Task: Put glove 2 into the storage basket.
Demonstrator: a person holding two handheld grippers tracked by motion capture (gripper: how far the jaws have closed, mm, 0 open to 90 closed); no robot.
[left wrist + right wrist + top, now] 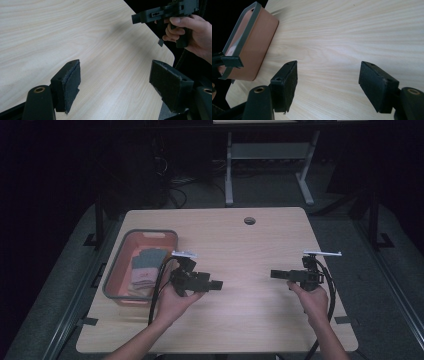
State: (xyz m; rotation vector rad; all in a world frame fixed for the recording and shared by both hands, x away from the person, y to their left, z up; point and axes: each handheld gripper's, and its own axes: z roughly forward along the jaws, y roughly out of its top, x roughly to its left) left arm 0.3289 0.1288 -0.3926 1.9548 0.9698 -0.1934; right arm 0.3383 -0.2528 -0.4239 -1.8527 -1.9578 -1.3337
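Sitting at centre left of the pale wooden table point(250, 250), the grey-rimmed salmon plastic bin point(165, 237) holds folded cloths point(145, 267); left gripper point(216, 284) just beside it, right gripper point(274, 274) well apart, both wide, empty.

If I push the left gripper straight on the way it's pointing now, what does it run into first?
Most likely the right gripper. In the high view the left gripper points across the bare table at it, jaws open and empty. Height is hard to judge, and in the left gripper view it sits off-centre, so they might pass.
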